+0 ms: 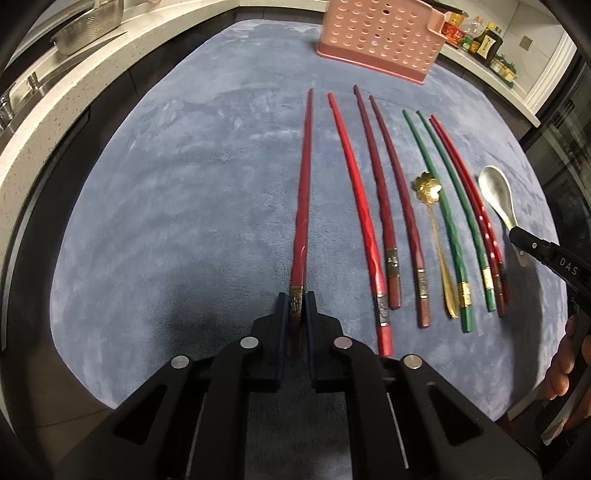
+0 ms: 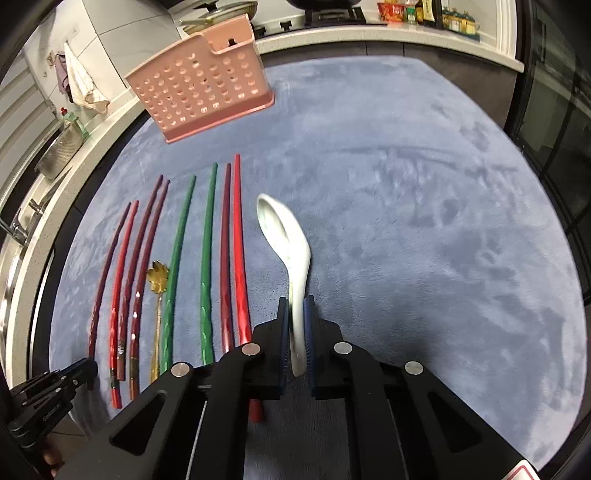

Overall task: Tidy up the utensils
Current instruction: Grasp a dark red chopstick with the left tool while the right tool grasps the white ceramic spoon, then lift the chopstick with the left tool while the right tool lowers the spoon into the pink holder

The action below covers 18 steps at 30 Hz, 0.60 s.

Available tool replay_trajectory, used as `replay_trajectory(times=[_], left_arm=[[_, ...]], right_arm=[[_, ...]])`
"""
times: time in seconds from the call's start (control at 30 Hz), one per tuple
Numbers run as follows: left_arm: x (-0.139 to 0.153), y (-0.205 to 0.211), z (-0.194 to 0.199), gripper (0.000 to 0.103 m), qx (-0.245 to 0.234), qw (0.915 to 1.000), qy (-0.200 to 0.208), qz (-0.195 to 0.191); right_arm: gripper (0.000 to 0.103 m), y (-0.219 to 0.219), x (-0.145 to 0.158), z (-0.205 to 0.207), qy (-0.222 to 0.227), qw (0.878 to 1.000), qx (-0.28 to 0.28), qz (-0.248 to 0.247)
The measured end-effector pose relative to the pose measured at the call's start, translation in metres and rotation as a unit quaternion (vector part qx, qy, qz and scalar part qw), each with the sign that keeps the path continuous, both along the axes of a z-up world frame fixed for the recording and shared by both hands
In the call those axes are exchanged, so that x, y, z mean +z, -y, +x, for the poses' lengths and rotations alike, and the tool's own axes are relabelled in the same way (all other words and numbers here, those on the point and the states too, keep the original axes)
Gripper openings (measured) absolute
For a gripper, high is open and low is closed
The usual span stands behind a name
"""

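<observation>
A grey-blue plush cloth (image 1: 192,177) covers the table. On it lie eight long lacquered chopsticks side by side, thick ends toward the viewer: two bright red, two dark maroon, two green and two deep red with gold bands.

The left gripper (image 1: 296,310) is closed on the banded thick end of a bright red chopstick (image 1: 304,192), whose shaft runs straight away toward the far edge of the cloth. Its partner, the second bright red chopstick (image 1: 354,206), lies just beside it on the cloth. Next come the pair of dark maroon chopsticks (image 1: 388,184), then a small gold spoon with a flower-shaped bowl (image 1: 428,190), then the pair of green chopsticks (image 1: 443,192), then the pair of deep red chopsticks (image 1: 469,199) lying close together.

The right gripper (image 2: 295,321) is clamped on the handle of a white ceramic soup spoon (image 2: 284,229), its bowl pointing away. In the left wrist view the letters "DAS" can be read on that gripper's black body.

A pink plastic utensil holder with round holes (image 1: 380,37) stands upright at the far edge of the cloth, well apart from the chopsticks. Bottles and jars (image 1: 476,37) line the counter behind; their labels are too small to read. A perforated metal colander (image 1: 88,26) sits by the sink.
</observation>
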<state>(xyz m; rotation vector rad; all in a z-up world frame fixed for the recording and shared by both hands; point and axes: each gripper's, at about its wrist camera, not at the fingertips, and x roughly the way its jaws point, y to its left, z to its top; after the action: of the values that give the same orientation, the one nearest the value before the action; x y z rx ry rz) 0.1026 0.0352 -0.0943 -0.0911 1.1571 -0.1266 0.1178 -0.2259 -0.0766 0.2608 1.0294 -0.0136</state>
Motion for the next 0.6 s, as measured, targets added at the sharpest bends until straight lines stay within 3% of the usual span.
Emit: replay_trajectory(times=[0.27,0.6], left_arm=[[0.032,-0.004,-0.011,0.008,0.000,0.9994,0.034,-0.009],[0.138,-0.033,0.014,0.008,0.017,0.9889,0.147,-0.017]], right_arm=[[0.007,0.007,0.043,-0.014,0.039,0.999,-0.016,-0.007],[0.006,0.011,0.110,-0.006,0.100,0.995,-0.007,-0.023]])
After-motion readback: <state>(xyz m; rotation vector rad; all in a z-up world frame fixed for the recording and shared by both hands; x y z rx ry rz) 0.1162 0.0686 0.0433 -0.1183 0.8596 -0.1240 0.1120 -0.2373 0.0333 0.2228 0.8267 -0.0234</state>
